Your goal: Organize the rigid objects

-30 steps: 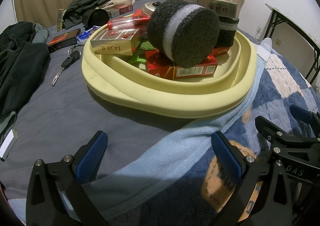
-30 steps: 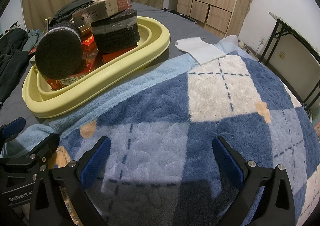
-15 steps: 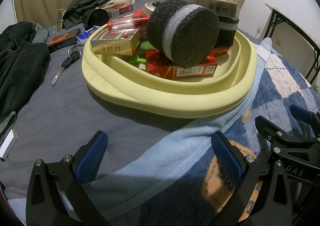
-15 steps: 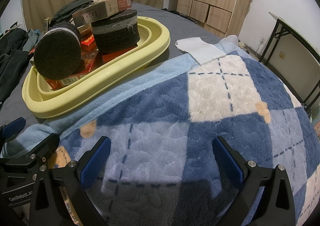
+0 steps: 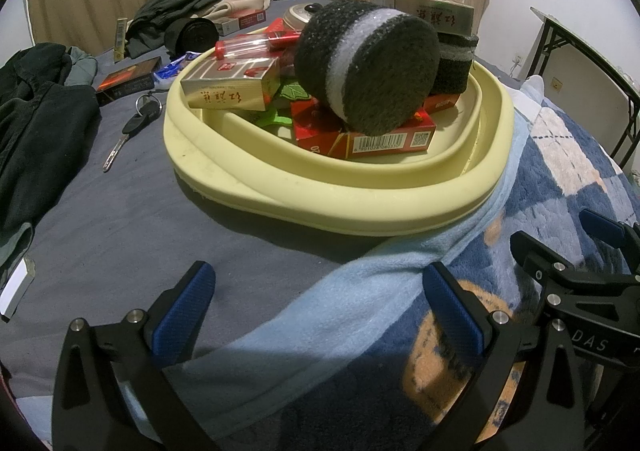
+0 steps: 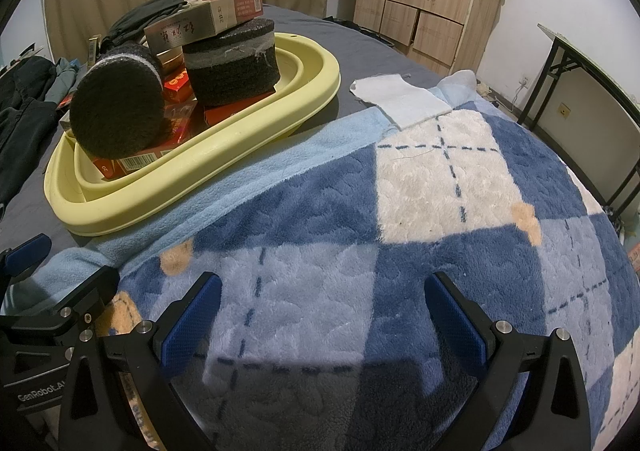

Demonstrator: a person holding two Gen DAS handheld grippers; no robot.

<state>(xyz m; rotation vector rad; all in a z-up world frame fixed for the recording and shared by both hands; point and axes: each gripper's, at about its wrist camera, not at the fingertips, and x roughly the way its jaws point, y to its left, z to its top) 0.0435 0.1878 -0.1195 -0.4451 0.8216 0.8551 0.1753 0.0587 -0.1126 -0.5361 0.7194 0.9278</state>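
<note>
A pale yellow basin [image 5: 336, 207] [image 6: 224, 155] sits on the bed, piled with red boxes [image 5: 384, 139], a silver box [image 5: 232, 85], a clear tube with red caps [image 5: 248, 47] and two dark felt rolls. One roll [image 5: 372, 63] [image 6: 116, 115] lies on its side on the red boxes; the other [image 6: 234, 63] stands upright with a silver box [image 6: 196, 25] on top. My left gripper [image 5: 320, 307] hovers open and empty just in front of the basin. My right gripper [image 6: 324, 311] is open and empty over the checked blanket, right of the basin.
On the grey sheet left of the basin lie a key [image 5: 128, 131], a dark red box [image 5: 128, 79], black clothes [image 5: 36, 119] and a dark cylinder [image 5: 192, 35]. A blue checked blanket [image 6: 420, 219] covers the near right. A white cloth [image 6: 400, 99] lies beyond it; a folding table [image 6: 592, 63] stands right.
</note>
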